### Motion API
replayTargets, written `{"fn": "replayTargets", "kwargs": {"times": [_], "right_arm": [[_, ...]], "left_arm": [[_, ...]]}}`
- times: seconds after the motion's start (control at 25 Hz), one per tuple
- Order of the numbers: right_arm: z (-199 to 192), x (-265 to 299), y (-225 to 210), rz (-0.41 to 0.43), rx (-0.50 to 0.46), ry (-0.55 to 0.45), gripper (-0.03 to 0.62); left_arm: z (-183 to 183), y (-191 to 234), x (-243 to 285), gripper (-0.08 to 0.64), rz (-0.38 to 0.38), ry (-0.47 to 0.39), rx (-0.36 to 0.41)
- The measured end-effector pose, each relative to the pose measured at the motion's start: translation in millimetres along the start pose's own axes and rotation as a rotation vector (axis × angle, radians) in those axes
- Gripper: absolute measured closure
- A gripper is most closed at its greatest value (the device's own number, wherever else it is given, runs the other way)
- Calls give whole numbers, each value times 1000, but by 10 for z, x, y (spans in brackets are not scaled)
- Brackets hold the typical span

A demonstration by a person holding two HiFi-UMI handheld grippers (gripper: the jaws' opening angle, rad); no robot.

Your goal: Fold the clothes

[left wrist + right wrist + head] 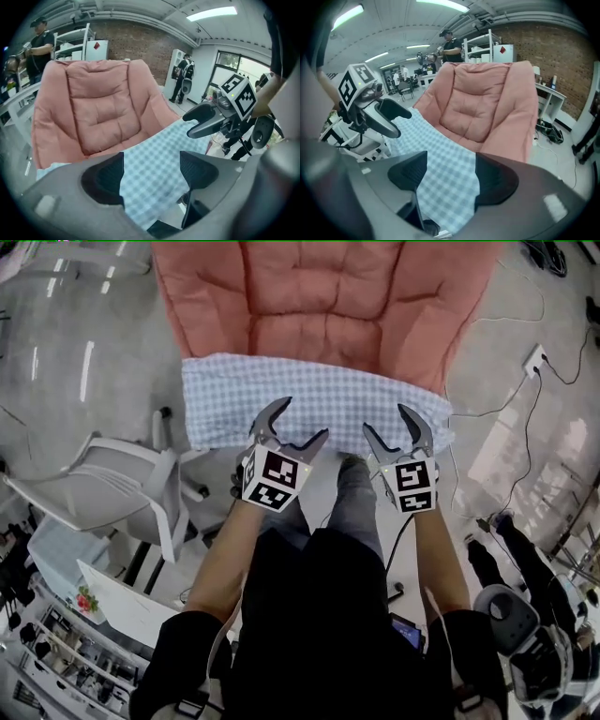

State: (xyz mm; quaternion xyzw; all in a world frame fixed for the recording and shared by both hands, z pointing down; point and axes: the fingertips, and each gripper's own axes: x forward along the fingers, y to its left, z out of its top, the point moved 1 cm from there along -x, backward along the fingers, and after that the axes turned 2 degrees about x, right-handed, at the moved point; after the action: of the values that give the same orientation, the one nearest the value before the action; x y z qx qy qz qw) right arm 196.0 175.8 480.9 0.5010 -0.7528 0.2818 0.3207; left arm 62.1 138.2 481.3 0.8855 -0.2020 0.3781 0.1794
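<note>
While you hold both tongs out ahead of you, your left gripper point(302, 418) has its jaws spread wide, and nothing is pinched between them. Its own view shows the two dark ribbed pads point(104, 177) well apart, with only the checked cloth point(319, 395) seen through the gap, beyond the pads and not pressed by them. Your right gripper point(385, 418) is the same: jaws spread, pads clear of any fabric, and the blue-and-white checks visible past them. The two grippers sit side by side, near each other but apart, each tilted downward toward the near edge of the cloth. The marker cubes point(277, 479) ride just behind the jaws, above your wrists.

The cloth lies as a long, flat band across the front of the pink padded chair point(328, 296), stretching from the seat's left side to its right, with its near edge hanging over the front. The chair's quilted back rises behind it.

To your left, a white swivel chair point(112, 484) stands on the grey floor point(66, 352). To your right, cables trail over the floor to a white socket point(536, 357). In the left gripper view, a person in dark clothes point(40, 42) stands by shelving at the far left, and a brick wall point(136, 44) runs behind the pink chair.
</note>
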Motion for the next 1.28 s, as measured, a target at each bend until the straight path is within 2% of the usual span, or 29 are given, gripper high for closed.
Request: {"fn": "replayTargets", "kwargs": {"times": [0.28,0.52,0.8,1.0,1.28], "right_arm": [[-700,-504,-972,-116,208,-2,298],[-1163,-613,-1570,-74,392,-19,313],[-1433,-399,-1738,74,543,-34,321],[-1475,-158,-1673,260,657,-58,314],[-1583,23,-1702,493,825,-66,195]], "left_arm": [[378,-1049,686,184,-185,32,115],[582,-1650,1262,207,-242,67,165],[532,-1836,1608,229,-259,123,175],[422,-1864,1750,232,-261,158,161],[461,-1935,1780,233,-252,171,132]]}}
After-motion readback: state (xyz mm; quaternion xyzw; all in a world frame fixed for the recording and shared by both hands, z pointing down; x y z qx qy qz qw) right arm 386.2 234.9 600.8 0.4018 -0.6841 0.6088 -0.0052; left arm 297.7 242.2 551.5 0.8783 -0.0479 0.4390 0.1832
